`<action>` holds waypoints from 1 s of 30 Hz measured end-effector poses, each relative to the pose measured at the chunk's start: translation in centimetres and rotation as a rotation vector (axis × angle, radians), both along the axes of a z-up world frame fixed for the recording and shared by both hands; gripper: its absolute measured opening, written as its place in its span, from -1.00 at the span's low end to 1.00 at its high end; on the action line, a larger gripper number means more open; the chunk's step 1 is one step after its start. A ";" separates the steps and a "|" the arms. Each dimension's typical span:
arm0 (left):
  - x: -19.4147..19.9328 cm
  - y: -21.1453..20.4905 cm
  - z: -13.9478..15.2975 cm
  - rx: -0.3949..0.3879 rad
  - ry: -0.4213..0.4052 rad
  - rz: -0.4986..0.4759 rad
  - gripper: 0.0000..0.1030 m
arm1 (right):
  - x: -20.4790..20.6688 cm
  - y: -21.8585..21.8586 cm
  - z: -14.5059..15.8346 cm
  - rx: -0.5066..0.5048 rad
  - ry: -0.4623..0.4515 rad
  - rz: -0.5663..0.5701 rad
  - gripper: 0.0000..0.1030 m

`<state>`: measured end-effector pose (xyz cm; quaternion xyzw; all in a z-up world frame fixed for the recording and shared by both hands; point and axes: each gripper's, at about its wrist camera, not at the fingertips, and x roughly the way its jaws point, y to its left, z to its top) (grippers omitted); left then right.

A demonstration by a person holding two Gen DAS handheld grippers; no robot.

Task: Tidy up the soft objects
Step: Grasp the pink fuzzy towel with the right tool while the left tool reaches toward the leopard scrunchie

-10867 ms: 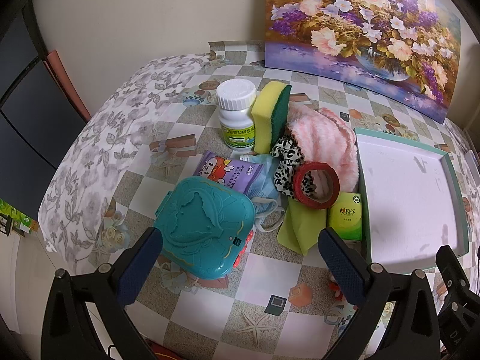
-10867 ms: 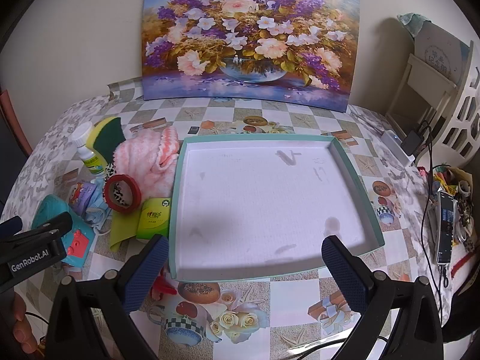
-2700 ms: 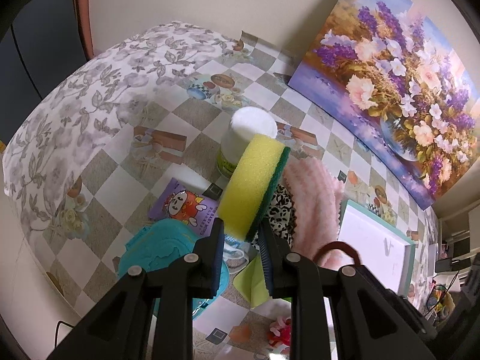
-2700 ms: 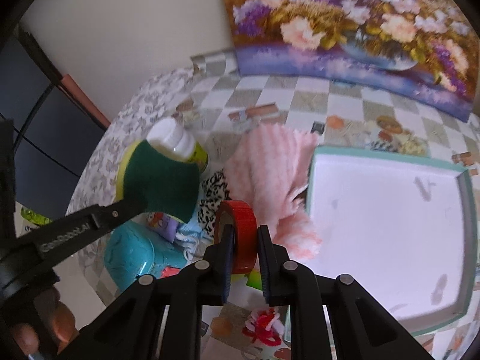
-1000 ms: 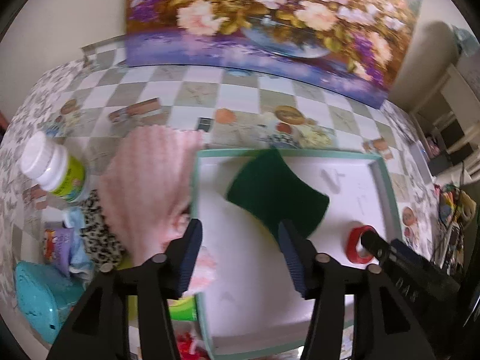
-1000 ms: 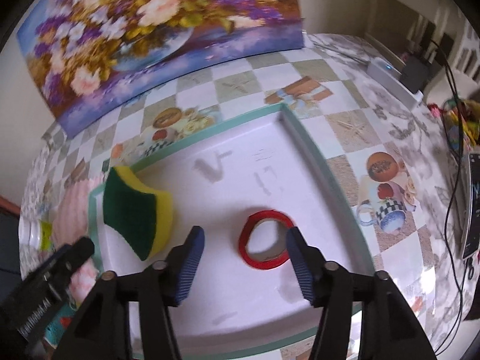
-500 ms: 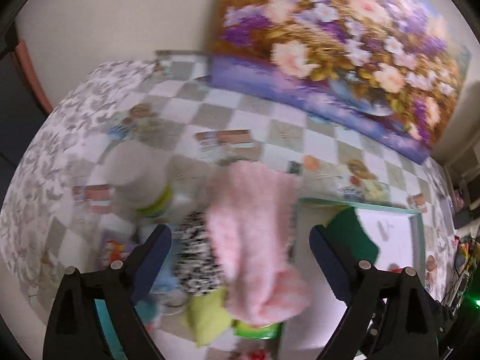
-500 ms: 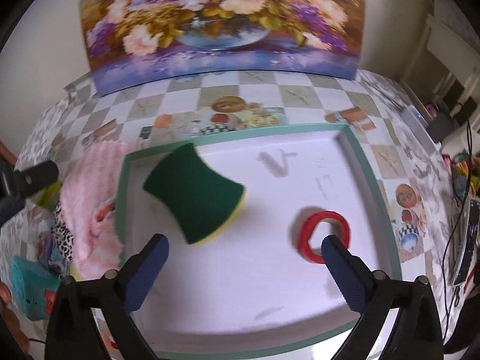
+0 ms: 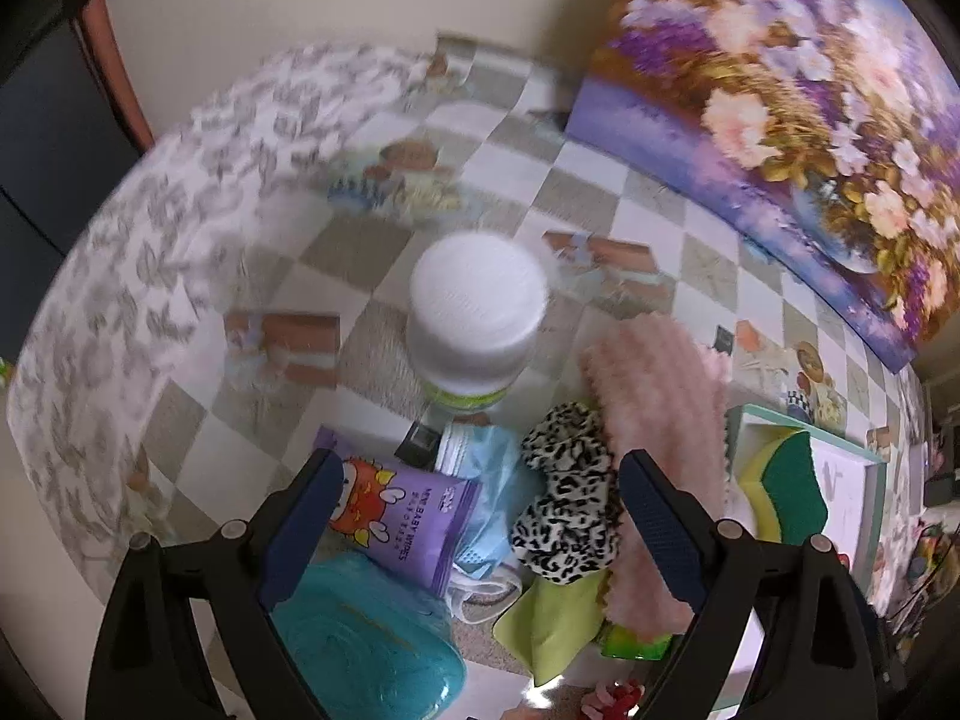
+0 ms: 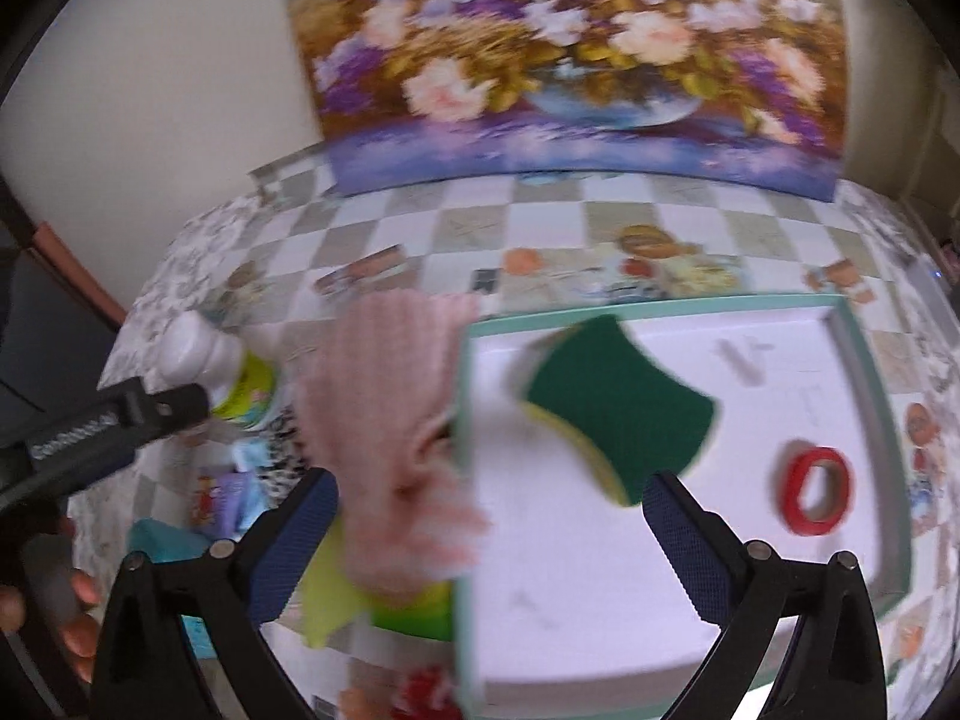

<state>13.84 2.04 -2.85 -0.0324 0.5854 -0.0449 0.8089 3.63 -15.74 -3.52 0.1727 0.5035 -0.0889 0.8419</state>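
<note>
My left gripper [image 9: 480, 480] stands open and empty above the pile: a purple wipes pack [image 9: 408, 504], a blue face mask [image 9: 486, 474], a leopard-print scrunchie [image 9: 570, 498] and a pink fluffy cloth [image 9: 660, 414]. My right gripper [image 10: 489, 504] is open too, empty, over the left rim of the white tray [image 10: 465, 420]. In the tray lie the yellow-green sponge [image 10: 618, 402] and the red tape roll [image 10: 816, 492]. The pink cloth [image 10: 396, 420] hangs against the tray's left rim. The right wrist view is blurred.
A white-capped bottle [image 9: 477, 312] stands behind the pile. A teal case [image 9: 366, 642], a lime cloth [image 9: 552, 618] and a small green box [image 9: 636, 648] lie at its front. A flower painting [image 10: 570, 60] leans on the wall. A hand [image 10: 78, 618] holds the left tool.
Both grippers let go of the sponge and the tape roll in the tray, spread wide, and swung left towards the pile. The sponge and tape stay in the tray.
</note>
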 end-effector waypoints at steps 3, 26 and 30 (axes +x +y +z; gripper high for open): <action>0.5 0.4 -1.1 -0.042 0.035 0.014 0.81 | 0.9 1.3 -0.9 0.003 0.012 0.031 0.99; 0.7 -2.1 -3.6 -0.006 0.097 -0.011 0.79 | 2.1 2.7 -3.6 -0.004 0.028 0.107 -0.47; 0.6 -2.6 -3.4 -0.026 0.087 -0.019 0.73 | 1.9 2.1 -3.4 0.023 0.021 0.095 -0.67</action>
